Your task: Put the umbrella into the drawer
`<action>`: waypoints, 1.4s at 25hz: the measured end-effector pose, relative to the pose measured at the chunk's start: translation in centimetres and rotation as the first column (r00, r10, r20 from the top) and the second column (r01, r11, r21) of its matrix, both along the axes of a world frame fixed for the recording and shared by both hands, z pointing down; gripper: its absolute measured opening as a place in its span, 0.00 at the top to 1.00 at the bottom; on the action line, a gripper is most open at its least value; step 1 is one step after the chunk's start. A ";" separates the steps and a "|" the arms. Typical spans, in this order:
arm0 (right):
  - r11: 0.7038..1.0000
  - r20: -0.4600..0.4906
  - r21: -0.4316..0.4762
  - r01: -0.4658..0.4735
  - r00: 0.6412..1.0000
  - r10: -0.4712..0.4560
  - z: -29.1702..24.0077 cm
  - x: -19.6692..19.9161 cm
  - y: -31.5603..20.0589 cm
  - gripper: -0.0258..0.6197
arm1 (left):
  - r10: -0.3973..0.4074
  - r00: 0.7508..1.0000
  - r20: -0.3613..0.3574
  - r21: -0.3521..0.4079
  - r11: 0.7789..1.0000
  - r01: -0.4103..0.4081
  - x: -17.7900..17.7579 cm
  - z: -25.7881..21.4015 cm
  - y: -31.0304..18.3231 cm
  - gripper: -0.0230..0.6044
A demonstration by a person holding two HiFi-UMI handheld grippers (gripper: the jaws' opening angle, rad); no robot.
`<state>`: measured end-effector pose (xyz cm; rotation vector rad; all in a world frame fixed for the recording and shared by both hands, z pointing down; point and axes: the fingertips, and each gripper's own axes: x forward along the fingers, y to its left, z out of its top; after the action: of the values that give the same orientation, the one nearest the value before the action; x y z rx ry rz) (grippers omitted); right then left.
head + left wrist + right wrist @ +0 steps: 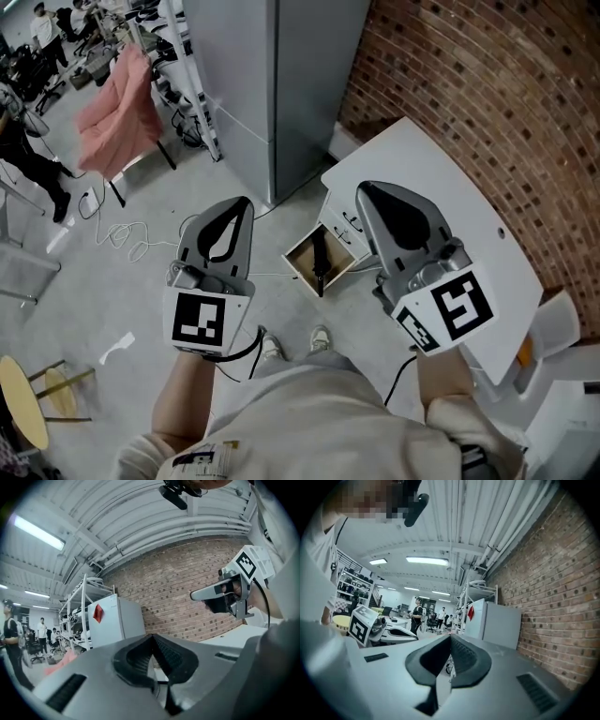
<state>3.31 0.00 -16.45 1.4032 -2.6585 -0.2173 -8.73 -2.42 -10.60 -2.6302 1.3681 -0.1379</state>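
As the umbrella (320, 261) lies in the open drawer (302, 255) below my left gripper (246, 202) and right gripper (364, 188), the task seems done; both are pressed together, empty.

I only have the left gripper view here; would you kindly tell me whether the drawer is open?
Observer: Yes; the head view shows the drawer pulled out from the white desk.
Operator: Is the umbrella inside it?
Observer: A dark, long thing lies in it, apparently the umbrella.
Operator: And the right gripper?
Observer: In its own view, the right gripper has its jaws together, with nothing between them.
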 end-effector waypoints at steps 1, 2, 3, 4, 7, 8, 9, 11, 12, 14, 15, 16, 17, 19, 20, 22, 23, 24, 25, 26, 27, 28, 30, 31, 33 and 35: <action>1.000 0.007 0.014 0.006 1.000 -0.006 -0.6 -0.2 0.5 0.95 | 0.001 1.000 -0.012 0.013 1.000 -0.001 -0.1 -0.7 0.4 0.95; 1.000 0.015 0.024 0.012 1.000 -0.012 -0.9 -0.4 1.0 0.95 | 0.003 1.000 -0.027 0.021 1.000 -0.003 -0.2 -1.2 0.8 0.95; 0.999 0.023 0.030 0.018 1.000 -0.019 -1.1 -0.7 1.6 0.95 | 0.005 0.999 -0.039 0.027 1.000 -0.004 -0.3 -1.7 1.3 0.95; 0.999 0.031 0.034 0.025 0.999 -0.026 -1.2 -1.1 2.2 0.95 | 0.006 0.999 -0.046 0.031 1.000 -0.005 -0.5 -2.1 1.8 0.95; 0.998 0.055 0.046 0.040 0.998 -0.042 -1.4 -2.1 3.9 0.95 | 0.005 0.999 -0.045 0.043 0.999 -0.003 -1.1 -2.9 3.3 0.95; 0.998 0.065 0.049 0.043 0.997 -0.046 -1.5 -2.3 4.2 0.95 | 0.003 0.999 -0.049 0.049 0.999 -0.001 -1.2 -3.2 3.6 0.95; 0.998 0.076 0.049 0.047 0.996 -0.050 -1.6 -2.4 4.5 0.95 | 0.002 0.999 -0.053 0.054 0.999 0.001 -1.4 -3.4 3.9 0.95; 0.997 0.097 0.040 0.060 0.993 -0.063 -1.3 -2.8 5.2 0.95 | -0.006 0.999 -0.049 0.063 0.998 0.009 -1.6 -3.6 4.6 0.95; 0.997 0.104 0.033 0.068 0.992 -0.071 -1.0 -3.0 5.5 0.95 | -0.014 0.999 -0.035 0.067 0.998 0.016 -1.7 -3.4 5.0 0.95; 0.997 0.108 0.013 0.080 0.991 -0.081 -0.3 -3.2 6.0 0.95 | -0.031 1.000 0.001 0.071 0.997 0.031 -1.9 -2.6 5.5 0.95; 0.996 0.104 0.002 0.085 0.991 -0.084 0.2 -3.3 6.2 0.95 | -0.034 0.999 0.008 0.065 0.997 0.034 -1.9 -2.1 5.7 0.95; 0.996 0.100 -0.009 0.087 0.991 -0.086 0.6 -3.3 6.3 0.95 | -0.034 0.999 0.011 0.055 0.998 0.033 -1.9 -1.5 5.9 0.95; 0.996 0.097 -0.020 0.088 0.992 -0.086 1.1 -3.3 6.4 0.95 | -0.032 0.999 0.012 0.043 0.999 0.031 -2.0 -0.9 6.2 0.95; 0.996 0.098 -0.039 0.086 0.992 -0.081 1.8 -3.3 6.5 0.95 | -0.030 0.999 0.013 0.015 0.999 0.030 -2.0 0.2 6.7 0.95; 0.996 0.101 -0.046 0.083 0.992 -0.078 2.1 -3.2 6.5 0.95 | -0.029 0.999 0.013 0.003 1.000 0.029 -2.1 0.7 6.9 0.95; 0.996 0.104 -0.054 0.074 0.992 -0.068 2.5 -3.0 6.5 0.95 | -0.029 1.000 0.012 -0.012 1.000 0.029 -2.1 1.2 7.3 0.95; 0.996 0.104 -0.056 0.069 0.993 -0.063 2.5 -2.8 6.5 0.95 | -0.030 1.000 0.010 -0.017 0.999 0.030 -2.1 1.4 7.4 0.95; 0.996 0.104 -0.058 0.065 0.993 -0.059 2.6 -2.7 6.6 0.95 | -0.031 1.000 0.007 -0.020 0.999 0.031 -2.1 1.4 7.5 0.95; 0.996 0.104 -0.059 0.062 0.993 -0.056 2.5 -2.6 6.6 0.95 | -0.031 0.999 0.005 -0.022 0.999 0.032 -2.1 1.4 7.5 0.95; 0.996 0.106 -0.060 0.060 0.993 -0.053 2.5 -2.5 6.5 0.95 | -0.032 0.999 0.004 -0.023 0.999 0.032 -2.2 1.3 7.5 0.95; 0.997 0.107 -0.059 0.058 0.993 -0.051 2.4 -2.4 6.5 0.95 | -0.032 0.999 0.004 -0.022 0.999 0.032 -2.2 1.2 7.5 0.95; 0.997 0.108 -0.057 0.055 0.993 -0.049 2.3 -2.4 6.4 0.95 | -0.032 0.999 0.004 -0.021 0.999 0.032 -2.3 1.1 7.4 0.95; 0.997 0.108 -0.052 0.048 0.993 -0.042 2.1 -2.2 6.3 0.95 | -0.027 1.000 0.002 -0.023 0.999 0.027 -2.4 0.9 7.4 0.95; 0.998 0.109 -0.051 0.045 0.993 -0.039 2.0 -2.1 6.3 0.95 | -0.020 1.000 0.002 -0.025 0.999 0.020 -2.4 0.8 7.4 0.95; 0.998 0.114 -0.054 0.042 0.993 -0.035 2.0 -1.9 6.3 0.95 | -0.009 1.000 0.002 -0.024 1.000 0.009 -2.3 0.5 7.6 0.95; 0.997 0.123 -0.063 0.049 0.992 -0.041 2.1 -1.9 6.3 0.95 | -0.001 1.000 0.009 -0.017 1.000 0.002 -2.2 0.3 7.8 0.95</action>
<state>1.39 6.35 -14.39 1.3797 -2.7690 -0.0501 -10.93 5.34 -10.31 -2.6395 1.3724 -0.1617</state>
